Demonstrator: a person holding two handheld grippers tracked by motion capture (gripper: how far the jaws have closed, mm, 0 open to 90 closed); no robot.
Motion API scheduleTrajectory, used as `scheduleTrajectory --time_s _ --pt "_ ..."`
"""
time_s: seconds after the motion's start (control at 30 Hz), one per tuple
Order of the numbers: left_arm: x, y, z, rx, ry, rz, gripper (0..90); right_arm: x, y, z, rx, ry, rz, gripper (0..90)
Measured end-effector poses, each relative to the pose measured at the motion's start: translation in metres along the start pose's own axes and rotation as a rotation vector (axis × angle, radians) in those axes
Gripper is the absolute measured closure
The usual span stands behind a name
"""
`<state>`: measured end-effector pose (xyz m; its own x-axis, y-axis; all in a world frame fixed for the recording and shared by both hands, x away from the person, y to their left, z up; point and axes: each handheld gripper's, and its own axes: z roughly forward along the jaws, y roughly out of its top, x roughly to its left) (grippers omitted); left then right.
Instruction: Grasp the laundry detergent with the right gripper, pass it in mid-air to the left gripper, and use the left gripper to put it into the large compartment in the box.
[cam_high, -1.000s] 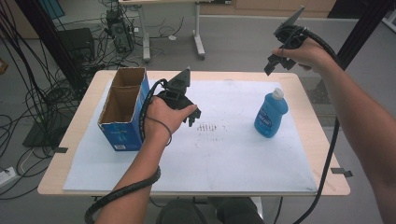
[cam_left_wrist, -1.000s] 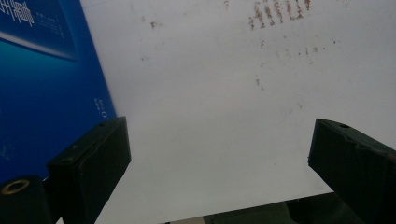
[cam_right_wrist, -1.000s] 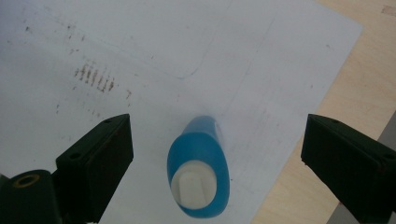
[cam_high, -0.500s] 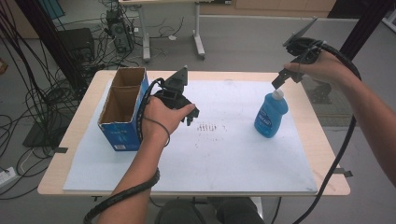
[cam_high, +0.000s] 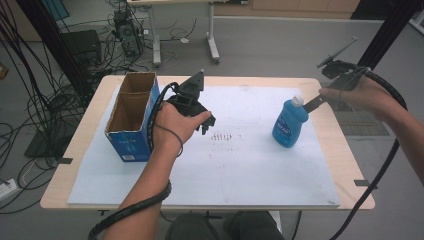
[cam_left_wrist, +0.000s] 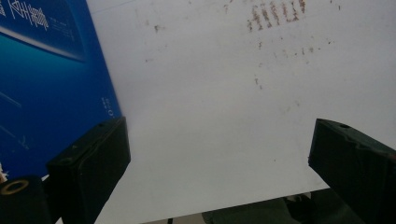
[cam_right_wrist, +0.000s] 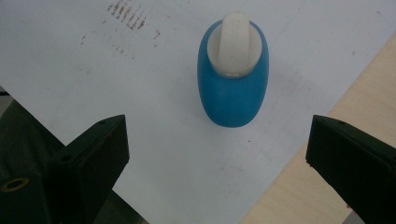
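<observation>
A blue dish-soap bottle (cam_high: 289, 126) with a white cap stands upright on the right part of the white mat (cam_high: 240, 170). My right gripper (cam_high: 314, 104) hovers just right of and above its cap, jaws open. From the right gripper view the bottle (cam_right_wrist: 233, 79) is seen from above, ahead of the wide-open right gripper (cam_right_wrist: 217, 154), which touches nothing. An open blue cardboard box (cam_high: 131, 117) stands at the mat's left. My left gripper (cam_high: 207, 125) is held low beside it, open. In the left gripper view the box's wall (cam_left_wrist: 46, 79) is left of the open left gripper (cam_left_wrist: 219, 154).
The mat covers most of a wooden table (cam_high: 345, 155), and brown marks (cam_high: 225, 136) stain its middle. Beyond the far edge are desk legs (cam_high: 212, 35), cables (cam_high: 45, 75) and equipment on the floor. The person's legs show under the near edge.
The right gripper has come down and in from high at the far right to just beside the bottle's cap. The left gripper has hardly moved.
</observation>
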<state>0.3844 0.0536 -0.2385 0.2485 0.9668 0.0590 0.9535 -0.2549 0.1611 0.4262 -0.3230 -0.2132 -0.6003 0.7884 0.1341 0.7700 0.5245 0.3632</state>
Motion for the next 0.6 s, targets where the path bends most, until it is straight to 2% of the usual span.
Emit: scheduleTrajectory --time_s 0.3,0.57,0.6 --pt "0.008 0.000 0.005 0.011 0.005 -0.010 6.0 -0.004 -0.015 0.011 -0.013 0.010 -0.019 5.3" --pt "0.007 0.000 0.004 0.009 -0.001 -0.006 6.0 -0.003 -0.025 0.024 -0.025 0.004 -0.053 5.6" --pt "0.006 0.001 0.003 0.008 -0.003 -0.003 5.9 -0.003 -0.028 0.028 -0.039 0.008 -0.054 5.5"
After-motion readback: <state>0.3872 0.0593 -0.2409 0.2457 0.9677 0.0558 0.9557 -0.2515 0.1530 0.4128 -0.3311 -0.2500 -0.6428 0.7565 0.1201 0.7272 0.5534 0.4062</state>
